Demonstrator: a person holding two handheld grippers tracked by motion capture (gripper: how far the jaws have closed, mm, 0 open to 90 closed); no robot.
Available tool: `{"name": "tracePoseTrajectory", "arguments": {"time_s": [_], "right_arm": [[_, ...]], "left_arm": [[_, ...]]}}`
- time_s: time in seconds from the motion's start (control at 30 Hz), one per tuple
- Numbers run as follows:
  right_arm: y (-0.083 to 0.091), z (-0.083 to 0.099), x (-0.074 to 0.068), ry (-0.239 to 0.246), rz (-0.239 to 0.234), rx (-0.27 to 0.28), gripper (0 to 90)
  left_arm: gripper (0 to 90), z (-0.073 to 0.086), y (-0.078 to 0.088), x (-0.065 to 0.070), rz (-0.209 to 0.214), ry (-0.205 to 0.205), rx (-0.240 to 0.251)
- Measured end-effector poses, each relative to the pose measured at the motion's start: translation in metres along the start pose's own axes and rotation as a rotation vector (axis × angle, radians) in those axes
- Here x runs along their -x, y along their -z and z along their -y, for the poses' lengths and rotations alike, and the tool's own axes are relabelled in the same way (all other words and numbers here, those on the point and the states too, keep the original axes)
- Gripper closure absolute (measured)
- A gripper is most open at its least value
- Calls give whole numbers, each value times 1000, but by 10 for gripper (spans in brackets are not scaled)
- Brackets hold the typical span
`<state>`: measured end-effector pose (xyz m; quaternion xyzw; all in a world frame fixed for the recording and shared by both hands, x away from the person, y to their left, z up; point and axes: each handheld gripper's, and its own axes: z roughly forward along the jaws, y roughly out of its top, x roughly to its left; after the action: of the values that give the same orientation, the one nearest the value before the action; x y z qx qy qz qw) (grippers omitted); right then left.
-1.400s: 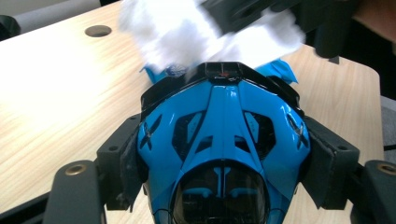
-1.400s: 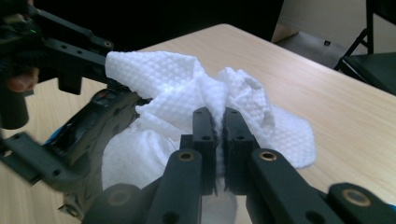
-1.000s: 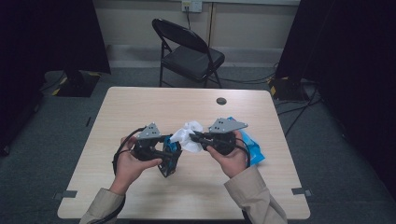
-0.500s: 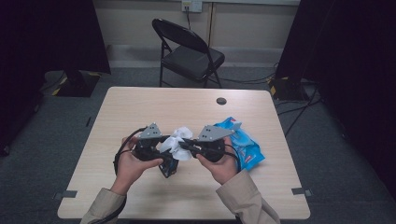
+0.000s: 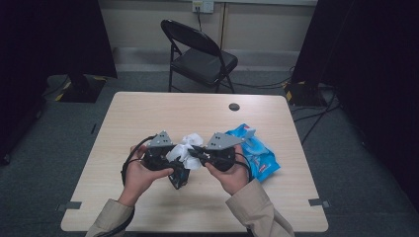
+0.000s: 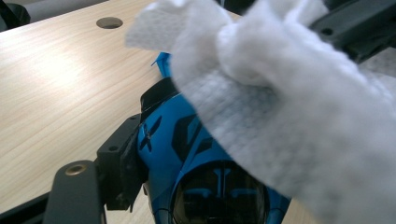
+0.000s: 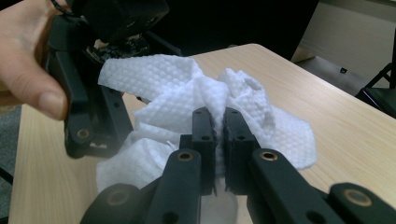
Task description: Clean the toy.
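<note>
**Wiping down a little blue gadget with a wet wipe, two grippers**

Biggest thing first: the wooden table [image 5: 148, 118], with a blue wipe pack [image 5: 257, 153] lying just right of the right hand. It had print on it, but too small to read. Over the near middle, the left gripper [image 5: 173, 170] had its jaws clamped wide around a glossy blue object [image 6: 187, 154] with black markings, maybe a toy or goggles, hard to say since the wipe covered half of it. The right gripper [image 7: 215, 140] had its jaws pinched nearly together on a white wipe [image 7: 187, 102]. That wipe sat draped right on top of the blue thing, so the rubbing hand was the right one, coming at it from the right, with the left just holding steady.
</note>
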<state>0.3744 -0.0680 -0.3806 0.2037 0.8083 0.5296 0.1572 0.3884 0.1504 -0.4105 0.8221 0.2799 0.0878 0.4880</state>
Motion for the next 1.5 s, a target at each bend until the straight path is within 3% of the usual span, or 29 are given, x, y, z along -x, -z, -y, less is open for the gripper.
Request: {"name": "tracePoseTrajectory", "arguments": {"time_s": [0.57, 0.83, 1.1, 1.5], "right_arm": [[-8, -6, 9, -33, 36, -4, 850], [-17, -5, 15, -41, 43, -37, 851], [-24, -2, 23, -93, 13, -47, 852], [-23, 3, 30, -92, 63, -70, 852]], "left_arm": [[261, -2, -6, 10, 46, -26, -9], [261, -3, -9, 15, 69, -43, -12], [261, -3, -10, 16, 70, -43, -17], [261, -3, -7, 14, 61, -38, -5]]}}
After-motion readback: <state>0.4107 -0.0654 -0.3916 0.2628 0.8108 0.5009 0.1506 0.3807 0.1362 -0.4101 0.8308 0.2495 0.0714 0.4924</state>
